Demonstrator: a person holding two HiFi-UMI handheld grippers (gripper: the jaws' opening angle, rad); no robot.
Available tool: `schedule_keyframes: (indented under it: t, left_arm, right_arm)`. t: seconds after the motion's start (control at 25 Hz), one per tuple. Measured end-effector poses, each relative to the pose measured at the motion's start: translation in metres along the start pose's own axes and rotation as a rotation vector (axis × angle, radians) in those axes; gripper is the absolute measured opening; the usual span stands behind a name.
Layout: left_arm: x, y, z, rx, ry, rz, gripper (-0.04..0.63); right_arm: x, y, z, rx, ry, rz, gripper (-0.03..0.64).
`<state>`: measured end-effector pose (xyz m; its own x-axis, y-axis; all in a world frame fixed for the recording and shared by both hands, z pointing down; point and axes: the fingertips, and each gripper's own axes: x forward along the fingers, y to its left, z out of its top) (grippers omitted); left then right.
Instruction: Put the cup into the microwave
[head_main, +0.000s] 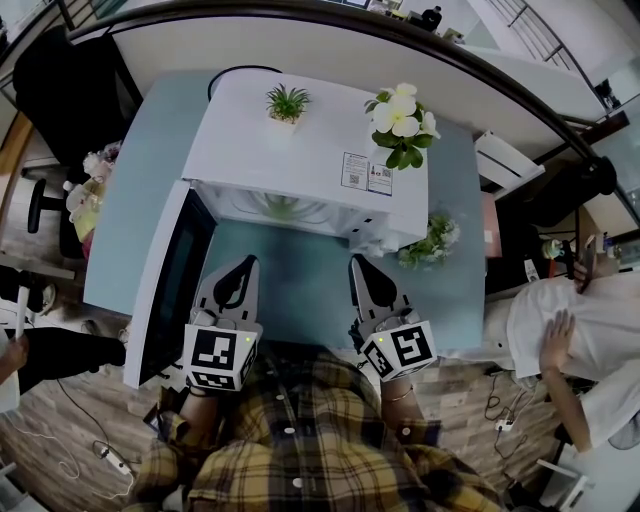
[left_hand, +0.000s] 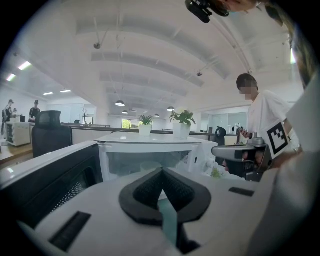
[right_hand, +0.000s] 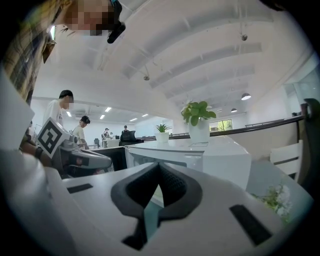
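Note:
A white microwave (head_main: 300, 160) stands on the blue-grey table (head_main: 130, 200) with its door (head_main: 165, 285) swung open to the left. In the left gripper view a pale round shape (left_hand: 150, 165) shows dimly inside the cavity (left_hand: 150, 161); I cannot tell whether it is the cup. My left gripper (head_main: 250, 263) hangs just before the opening, its jaws shut with nothing between them. My right gripper (head_main: 356, 262) is level with it before the microwave's right front corner, also shut and empty. The two grippers point at the microwave side by side.
A small green plant (head_main: 287, 103) and a white-flowered plant (head_main: 403, 120) stand on the microwave's top. Another small plant (head_main: 437, 238) sits on the table to its right. A person in a white shirt (head_main: 570, 330) is at the right, a black chair (head_main: 60, 85) at the far left.

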<state>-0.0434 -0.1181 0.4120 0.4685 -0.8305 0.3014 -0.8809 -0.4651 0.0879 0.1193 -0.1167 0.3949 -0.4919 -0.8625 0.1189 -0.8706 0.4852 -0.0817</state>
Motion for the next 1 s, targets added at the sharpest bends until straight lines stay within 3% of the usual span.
schedule_keyframes:
  t: [0.64, 1.0]
  left_arm:
    - [-0.001, -0.010, 0.000, 0.029, 0.003, -0.043, -0.011]
    - [-0.005, -0.011, 0.006, 0.004, -0.034, -0.054, -0.014]
  right_arm:
    - [-0.002, 0.000, 0.001, 0.000, -0.001, 0.003, 0.003]
    - [-0.010, -0.002, -0.001, -0.007, 0.003, 0.008, 0.003]
